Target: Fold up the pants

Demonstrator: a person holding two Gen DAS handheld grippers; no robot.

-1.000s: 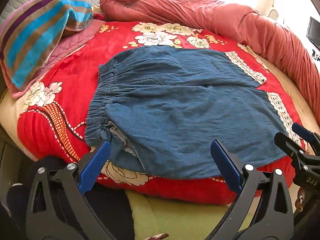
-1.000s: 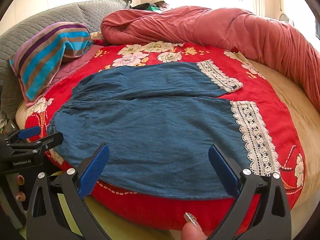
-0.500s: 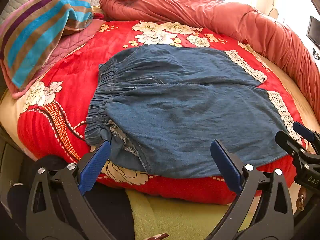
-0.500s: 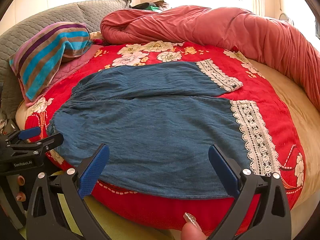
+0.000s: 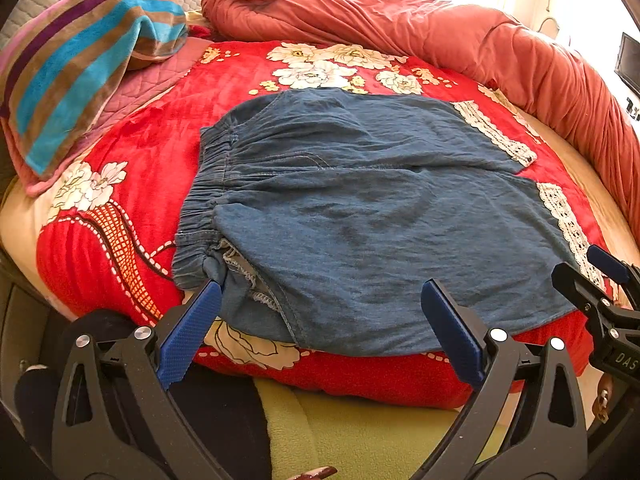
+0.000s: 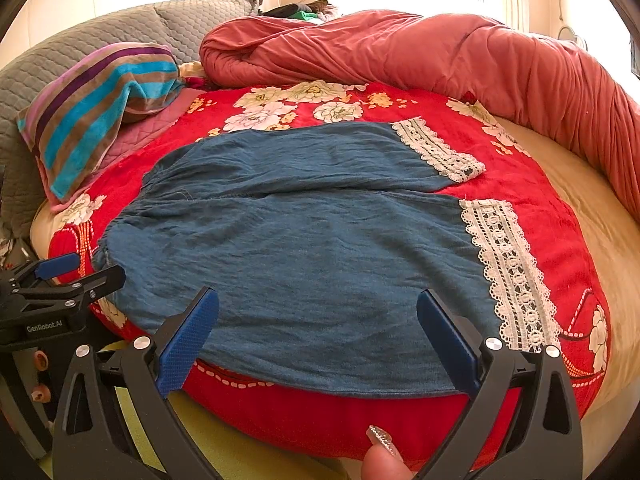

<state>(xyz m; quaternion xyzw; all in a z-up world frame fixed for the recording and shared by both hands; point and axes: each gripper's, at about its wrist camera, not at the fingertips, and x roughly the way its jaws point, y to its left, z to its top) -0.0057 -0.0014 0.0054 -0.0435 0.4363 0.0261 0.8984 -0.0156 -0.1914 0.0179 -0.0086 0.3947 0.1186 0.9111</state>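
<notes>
On bed, denim pants flat; left tongs and right tongs agape, empty; risk of pinching red blanket beneath hem

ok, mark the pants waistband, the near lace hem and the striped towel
pants waistband point(image 5: 208, 196), left wrist view, gathered elastic edge.
near lace hem point(image 6: 506, 268), right wrist view, middle of the lace band.
striped towel point(image 6: 96, 112), right wrist view, a blue stripe.

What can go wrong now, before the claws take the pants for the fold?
The pants overhang the near edge of the red blanket, so a pull could slide them off. At the waistband an inner layer shows; the open left claw may pinch only one layer. The lace hems could snag the right claw.
</notes>
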